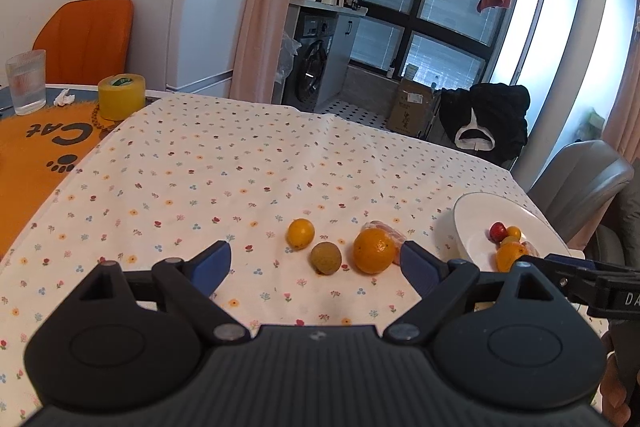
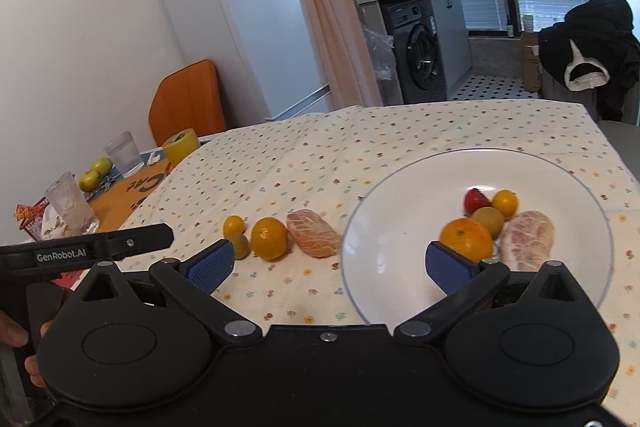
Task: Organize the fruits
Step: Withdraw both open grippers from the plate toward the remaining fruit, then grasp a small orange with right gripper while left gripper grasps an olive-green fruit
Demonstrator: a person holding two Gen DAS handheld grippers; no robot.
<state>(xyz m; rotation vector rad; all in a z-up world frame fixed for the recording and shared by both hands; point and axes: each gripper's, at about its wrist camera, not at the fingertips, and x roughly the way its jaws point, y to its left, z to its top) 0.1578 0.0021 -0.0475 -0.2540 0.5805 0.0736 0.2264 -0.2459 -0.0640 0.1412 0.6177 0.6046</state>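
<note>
A white plate (image 2: 376,259) sits on the flowered cloth and holds an orange (image 2: 466,239), a kiwi, a small yellow fruit, a strawberry (image 2: 475,199) and a peeled pomelo piece (image 2: 528,239). Left of the plate lie another peeled piece (image 2: 314,231), a big orange (image 1: 374,251), a kiwi (image 1: 326,258) and a small orange (image 1: 300,233). My left gripper (image 1: 316,263) is open just in front of the kiwi and big orange. My right gripper (image 2: 330,263) is open over the plate's near left rim, holding nothing.
A yellow tape roll (image 1: 121,97), a water glass (image 1: 26,83) and an orange mat (image 1: 36,147) lie at the table's left end. Green apples (image 2: 95,173) and another glass (image 2: 72,207) stand there too. A grey chair (image 1: 580,179) stands beside the plate (image 1: 464,227).
</note>
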